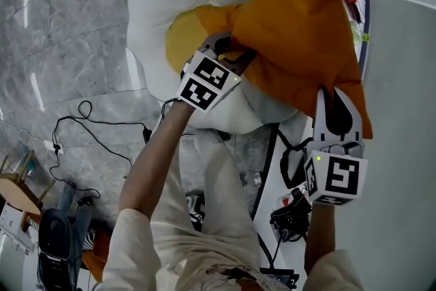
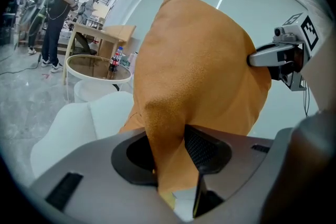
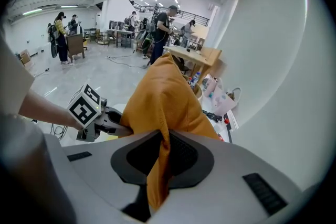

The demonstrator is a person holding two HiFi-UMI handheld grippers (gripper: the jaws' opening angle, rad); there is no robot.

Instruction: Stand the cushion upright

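Note:
An orange cushion [image 1: 300, 37] hangs lifted over a white flower-shaped seat [image 1: 163, 3] with a yellow centre [image 1: 180, 37]. My left gripper [image 1: 230, 54] is shut on the cushion's left corner, where cloth [image 2: 199, 71] is pinched between its pads [image 2: 202, 149]. My right gripper [image 1: 335, 102] is shut on the cushion's lower right edge, and a fold of orange cloth [image 3: 163, 102] runs down between its jaws. Each gripper view catches the other gripper at the cushion's side: the right gripper [image 2: 265, 55] and the left gripper [image 3: 107, 122]. The cushion's underside is hidden.
Black cables [image 1: 88, 126] lie on the grey marble floor at the left. A white surface [image 1: 402, 78] runs along the right. A round glass table [image 2: 97, 68] holding a bottle [image 2: 113, 63], a wooden table [image 3: 191, 57] and standing people [image 2: 60, 13] are farther off.

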